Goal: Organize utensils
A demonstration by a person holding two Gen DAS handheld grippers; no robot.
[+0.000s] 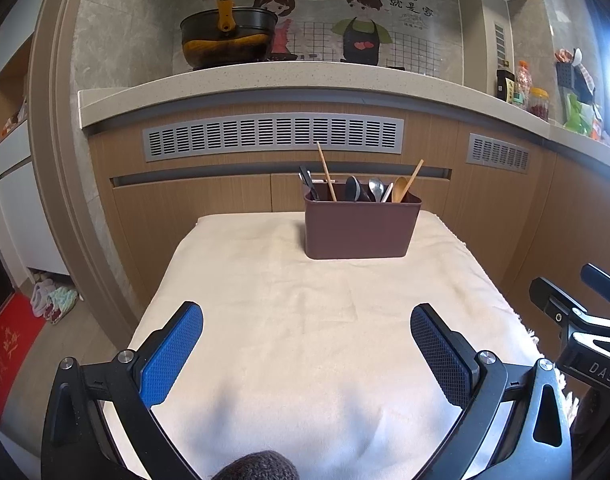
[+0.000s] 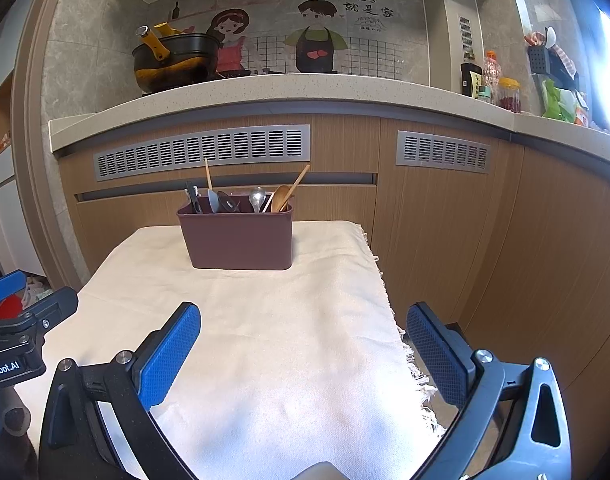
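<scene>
We hold both grippers low over the cream cloth [image 1: 305, 320], nothing between the fingers. Left gripper [image 1: 307, 354] is spread wide, blue pads at lower left & lower right of its view. Right gripper [image 2: 303, 354] is spread wide too, its right finger hanging past the cloth's fringed edge. Brown utensil holder [image 1: 362, 227] sits upright at the far end of the cloth, centre frame in the left view, centre-left in the right. Inside: chopsticks [image 1: 327, 172], metal spoon [image 1: 376, 189], wooden spoon [image 1: 400, 189], dark-handled tools. Counter [image 1: 265, 76] w/ black pot [image 1: 229, 38] upper left.
</scene>
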